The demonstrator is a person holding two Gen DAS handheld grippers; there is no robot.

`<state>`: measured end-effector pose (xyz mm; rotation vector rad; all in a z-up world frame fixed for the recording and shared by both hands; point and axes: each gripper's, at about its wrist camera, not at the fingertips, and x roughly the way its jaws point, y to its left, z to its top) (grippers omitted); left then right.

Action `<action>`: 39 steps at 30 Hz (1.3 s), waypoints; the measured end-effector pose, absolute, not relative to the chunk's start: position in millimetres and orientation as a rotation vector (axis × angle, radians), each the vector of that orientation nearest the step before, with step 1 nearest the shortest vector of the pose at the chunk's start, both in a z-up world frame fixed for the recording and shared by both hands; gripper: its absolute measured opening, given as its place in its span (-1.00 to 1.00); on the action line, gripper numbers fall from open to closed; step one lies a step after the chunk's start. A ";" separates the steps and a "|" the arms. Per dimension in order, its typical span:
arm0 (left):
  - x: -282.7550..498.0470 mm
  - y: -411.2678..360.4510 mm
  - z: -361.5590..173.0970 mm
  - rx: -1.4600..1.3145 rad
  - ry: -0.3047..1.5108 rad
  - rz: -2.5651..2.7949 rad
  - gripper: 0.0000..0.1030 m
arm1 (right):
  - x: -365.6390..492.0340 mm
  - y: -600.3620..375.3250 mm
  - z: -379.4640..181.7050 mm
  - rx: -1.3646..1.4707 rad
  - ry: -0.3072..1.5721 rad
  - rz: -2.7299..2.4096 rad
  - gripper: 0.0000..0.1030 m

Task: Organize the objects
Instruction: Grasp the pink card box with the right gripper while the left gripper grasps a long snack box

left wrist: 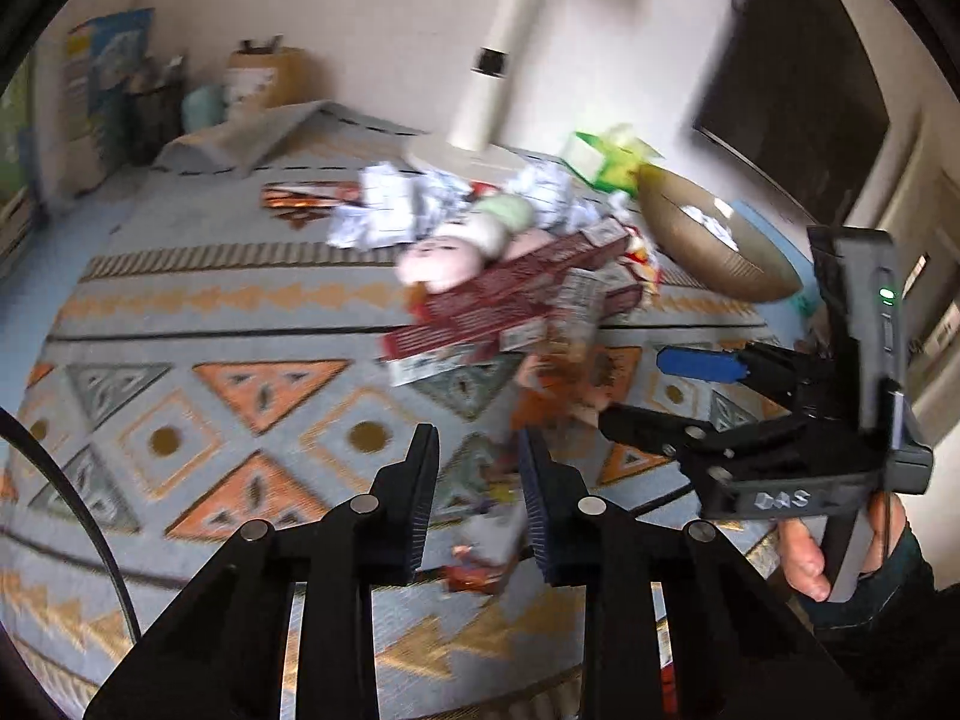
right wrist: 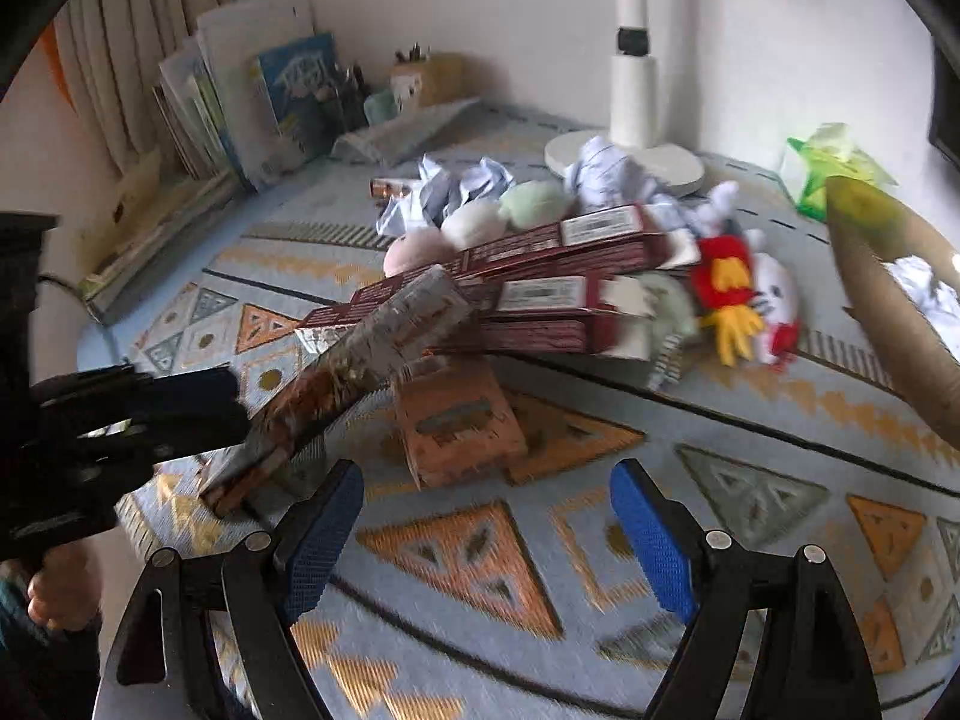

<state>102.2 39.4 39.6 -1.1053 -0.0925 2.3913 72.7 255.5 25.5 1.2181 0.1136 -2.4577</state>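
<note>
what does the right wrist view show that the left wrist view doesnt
Only the right wrist view shows the left gripper shut on a long box, lifted at a slant, and the red and yellow plush.

Only the left wrist view shows the right gripper from outside, open, and the dark screen on the wall.

Both show the maroon boxes, crumpled paper, lamp base and patterned cloth.
</note>
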 end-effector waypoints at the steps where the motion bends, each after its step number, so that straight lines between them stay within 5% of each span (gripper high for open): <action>1: 103.7 37.2 37.5 -1.112 -0.101 2.395 -0.53 | 66.9 249.4 22.7 1.234 0.127 -2.460 0.62; 3: 101.6 34.4 32.9 -1.142 -0.130 2.371 -0.53 | 59.2 242.3 18.0 1.261 0.142 -2.450 0.52; 5: 97.9 36.7 30.3 -1.143 -0.169 2.337 -0.51 | 54.1 237.2 13.0 1.288 0.177 -2.441 0.19; 7: 92.3 43.8 31.3 -1.142 -0.185 2.315 -0.18 | 56.5 232.6 13.6 1.271 0.246 -2.459 0.04; 10: 80.1 58.0 30.0 -1.156 -0.159 2.278 -0.09 | 60.1 230.4 13.2 1.249 0.273 -2.461 -0.13; 18: 76.6 89.9 18.9 -1.199 -0.016 2.208 -0.10 | 62.5 238.8 14.4 1.254 0.246 -2.473 -0.16; 23: 83.7 91.3 21.2 -1.201 0.008 2.240 -0.71 | 82.6 262.1 16.2 1.275 0.232 -2.499 -0.16; 39: 109.9 140.2 14.5 -1.200 0.085 2.208 -0.72 | 120.6 382.2 19.8 1.396 0.092 -2.791 -0.13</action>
